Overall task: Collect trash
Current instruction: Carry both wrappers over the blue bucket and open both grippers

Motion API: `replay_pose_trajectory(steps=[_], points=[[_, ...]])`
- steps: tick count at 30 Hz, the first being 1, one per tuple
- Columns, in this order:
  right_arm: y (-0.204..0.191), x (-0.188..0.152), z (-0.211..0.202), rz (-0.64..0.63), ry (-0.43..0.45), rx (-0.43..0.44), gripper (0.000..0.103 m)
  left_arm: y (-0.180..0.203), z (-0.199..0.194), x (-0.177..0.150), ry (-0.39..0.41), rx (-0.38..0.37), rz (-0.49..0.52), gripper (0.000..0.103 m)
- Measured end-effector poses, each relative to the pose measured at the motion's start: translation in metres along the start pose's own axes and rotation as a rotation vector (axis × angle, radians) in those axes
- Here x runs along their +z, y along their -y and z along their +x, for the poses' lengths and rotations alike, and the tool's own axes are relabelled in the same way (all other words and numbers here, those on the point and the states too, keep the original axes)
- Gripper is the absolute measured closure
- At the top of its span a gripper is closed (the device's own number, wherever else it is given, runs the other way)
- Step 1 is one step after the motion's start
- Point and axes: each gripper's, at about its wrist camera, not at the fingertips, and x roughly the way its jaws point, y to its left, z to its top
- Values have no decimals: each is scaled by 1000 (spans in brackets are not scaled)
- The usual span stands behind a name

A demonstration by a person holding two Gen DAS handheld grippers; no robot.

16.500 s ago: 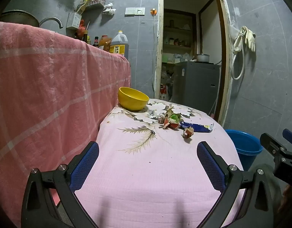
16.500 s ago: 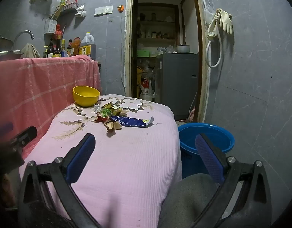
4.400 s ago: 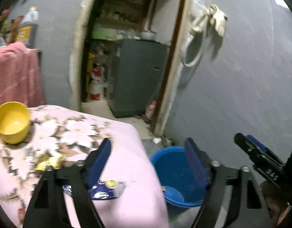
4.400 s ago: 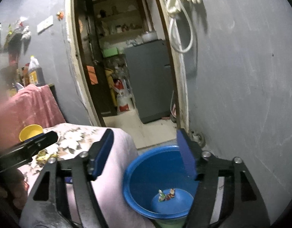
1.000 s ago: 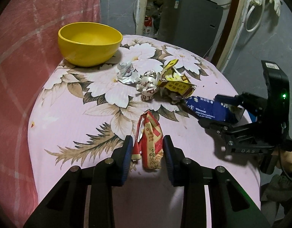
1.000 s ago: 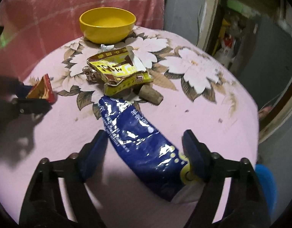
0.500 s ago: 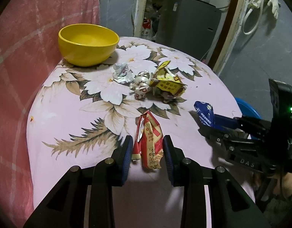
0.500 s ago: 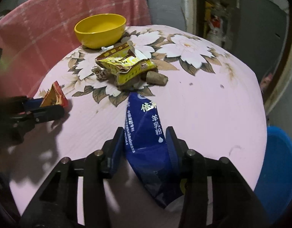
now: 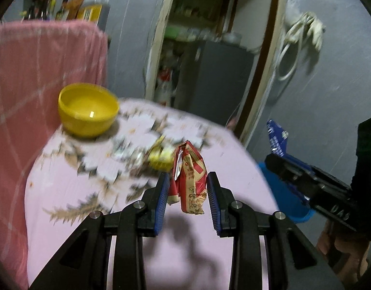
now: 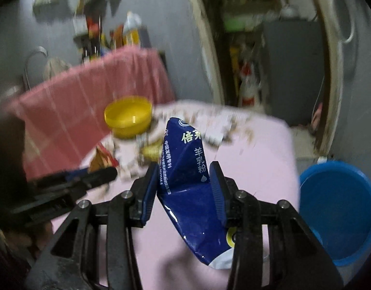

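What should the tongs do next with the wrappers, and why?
Probably carry both over to the blue bucket and let go. The right tongs are shut on the blue packet, the left tongs on the red wrapper, both lifted off the table; the bucket sits beside it.

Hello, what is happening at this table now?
A person is clearing trash with two hand-held grippers. The left hand-held gripper holds a red wrapper above the pink table. The right hand-held gripper holds a blue bag. A blue bucket stands beside the table. More wrappers and a yellow bowl remain on it.
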Motion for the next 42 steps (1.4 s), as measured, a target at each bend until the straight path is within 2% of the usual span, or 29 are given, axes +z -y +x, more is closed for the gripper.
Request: replay_pose_trajectory(steps=[4,10,16,21,24,30,34,42], points=[[0,20,-30,4,136,-38,56,18,-12,18,124,-38,31,75],[7,42,-67,5,296,-116,55,50,-25,45,274,-95,93,75],[28,58,-95,-25,392,-212,55,91,-21,69,363,-171,143,74],[59,61,-113,-27,422,-275,55,119,-5,79,385,-223,168,74],[81,60,-117,-8,420,-301,54,134,12,83,366,-251,171,74],[124,43,-113,32,375,-350,54,163,52,79,265,-272,185,74],[159,25,-104,104,323,-371,54,182,88,73,160,-269,201,74],[207,-8,-78,216,203,-399,52,197,147,51,-32,-272,204,74]])
